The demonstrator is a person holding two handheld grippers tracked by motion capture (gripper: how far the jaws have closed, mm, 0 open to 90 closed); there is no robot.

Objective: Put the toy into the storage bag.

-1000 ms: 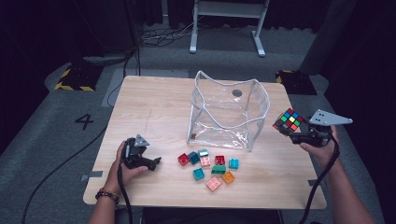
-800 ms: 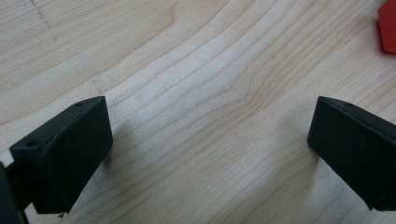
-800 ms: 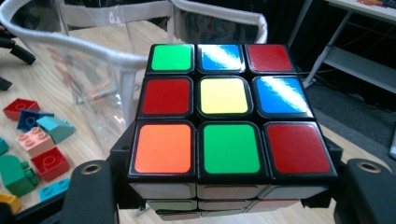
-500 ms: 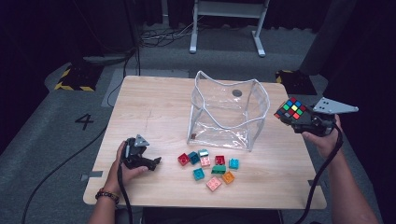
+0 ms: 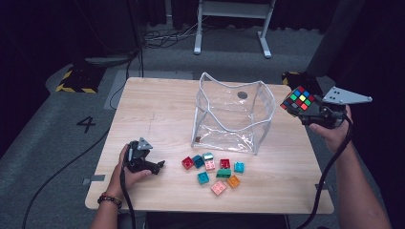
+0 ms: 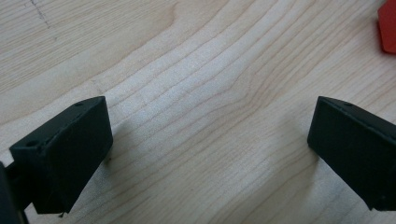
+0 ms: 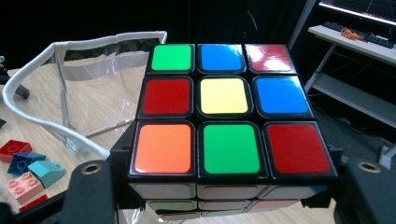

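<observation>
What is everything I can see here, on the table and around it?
puzzle cube: one, many-coloured stickers, held in the air right of the bag
clear bag: one, see-through with white rim, standing open mid-table
toy bricks: about nine, red, blue, teal, pink, green, orange, clustered in front of the bag
table: one, light wood
white frame: one, on the floor behind the table
left hand-held gripper: one, black, jaws open, resting on the table
right hand-held gripper: one, black, jaws clamping the cube

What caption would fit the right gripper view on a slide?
Right gripper holds a scrambled cube beside the clear bag.
</observation>
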